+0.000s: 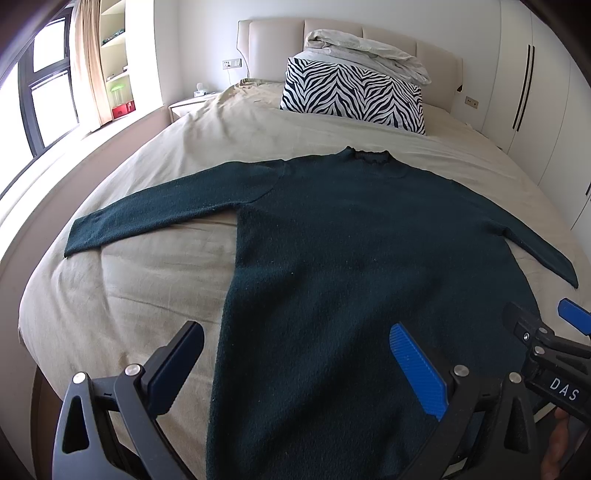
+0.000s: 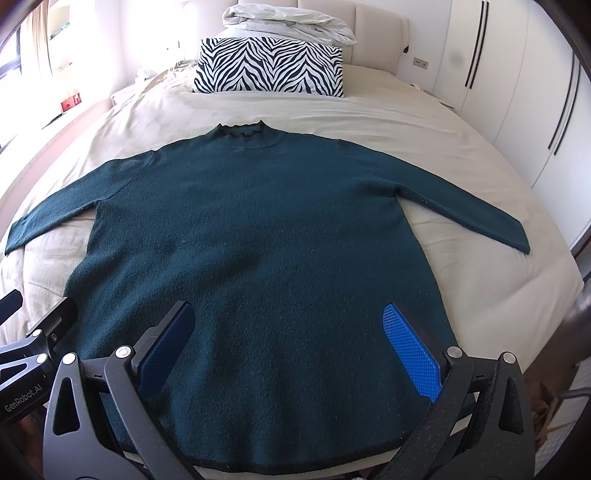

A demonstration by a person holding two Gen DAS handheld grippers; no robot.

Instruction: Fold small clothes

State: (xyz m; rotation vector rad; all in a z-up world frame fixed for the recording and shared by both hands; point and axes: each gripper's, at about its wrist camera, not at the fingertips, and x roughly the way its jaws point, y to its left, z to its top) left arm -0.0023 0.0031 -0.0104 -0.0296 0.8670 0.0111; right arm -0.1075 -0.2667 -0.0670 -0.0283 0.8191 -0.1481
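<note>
A dark green long-sleeved sweater (image 1: 332, 240) (image 2: 258, 229) lies flat on the beige bed sheet (image 1: 147, 288) (image 2: 424, 122), collar away from me, both sleeves spread outward. My left gripper (image 1: 295, 354) hovers open over the sweater's lower left side, its left finger above the sheet and its right blue pad (image 1: 417, 373) above the knit. My right gripper (image 2: 291, 343) is open above the lower middle of the sweater near the hem, nothing between its fingers. In the left wrist view the right gripper (image 1: 546, 332) shows at the right edge.
A zebra-print pillow (image 1: 351, 96) (image 2: 269, 70) sits near the headboard with a crumpled white duvet (image 1: 369, 51) (image 2: 288, 22) on top. White wardrobe doors (image 2: 517, 92) run along the right side. A window and shelves (image 1: 114, 55) stand to the left.
</note>
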